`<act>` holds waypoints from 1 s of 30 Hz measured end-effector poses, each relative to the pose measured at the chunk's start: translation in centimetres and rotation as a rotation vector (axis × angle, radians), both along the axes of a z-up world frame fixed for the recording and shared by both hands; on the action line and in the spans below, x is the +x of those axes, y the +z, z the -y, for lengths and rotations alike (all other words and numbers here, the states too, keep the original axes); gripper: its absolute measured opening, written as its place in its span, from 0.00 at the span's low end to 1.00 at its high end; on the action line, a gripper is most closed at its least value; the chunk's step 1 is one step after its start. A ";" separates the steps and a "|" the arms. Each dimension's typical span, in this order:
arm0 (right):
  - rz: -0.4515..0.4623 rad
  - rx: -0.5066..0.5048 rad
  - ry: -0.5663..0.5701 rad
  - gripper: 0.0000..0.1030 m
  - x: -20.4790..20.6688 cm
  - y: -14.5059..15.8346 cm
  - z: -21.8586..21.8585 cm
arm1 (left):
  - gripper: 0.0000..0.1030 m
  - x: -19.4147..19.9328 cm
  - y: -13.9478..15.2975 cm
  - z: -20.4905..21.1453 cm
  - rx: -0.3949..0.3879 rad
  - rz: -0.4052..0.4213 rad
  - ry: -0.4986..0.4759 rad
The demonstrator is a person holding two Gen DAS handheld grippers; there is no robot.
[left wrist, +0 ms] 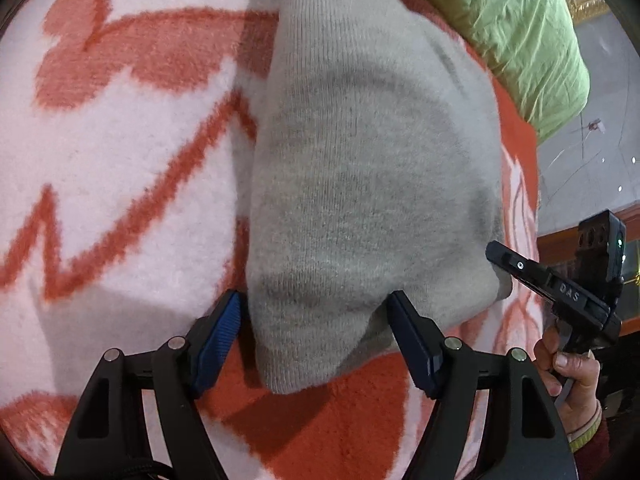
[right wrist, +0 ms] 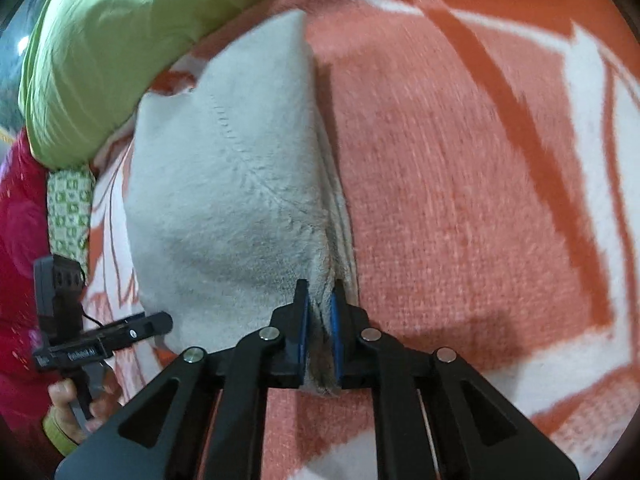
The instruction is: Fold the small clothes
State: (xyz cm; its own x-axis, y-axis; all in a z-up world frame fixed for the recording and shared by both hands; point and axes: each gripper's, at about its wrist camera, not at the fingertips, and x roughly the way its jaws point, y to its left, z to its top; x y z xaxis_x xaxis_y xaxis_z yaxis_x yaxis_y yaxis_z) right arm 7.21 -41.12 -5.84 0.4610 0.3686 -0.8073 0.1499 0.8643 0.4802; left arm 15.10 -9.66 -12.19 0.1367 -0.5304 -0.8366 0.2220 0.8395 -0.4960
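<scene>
Left gripper [left wrist: 316, 312] is hanging wide open, blue pads [left wrist: 218, 340] straddling the near corner of the grey knit garment [left wrist: 360, 168] without pressing it. Garment is lying on the orange-and-white blanket [left wrist: 120, 168] (green pillow [left wrist: 512, 28] at the far right edge). Right gripper [right wrist: 320, 312] is sitting nearly closed, pinching a fold of the garment's right edge [right wrist: 224, 200] between its pads; blanket [right wrist: 460, 200] is stretching away right.
</scene>
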 end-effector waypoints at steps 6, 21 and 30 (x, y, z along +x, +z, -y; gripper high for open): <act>0.120 0.024 -0.028 0.51 2.2 3.3 1.1 | 0.78 3.2 3.2 -1.7 -0.087 0.052 0.088; 0.067 0.092 -0.035 0.27 12.7 -1.8 2.8 | 0.60 14.9 0.9 4.0 0.050 0.077 0.099; 0.161 0.164 -0.038 0.66 8.8 -0.4 4.5 | 0.79 10.3 1.7 -0.2 -0.124 0.000 0.172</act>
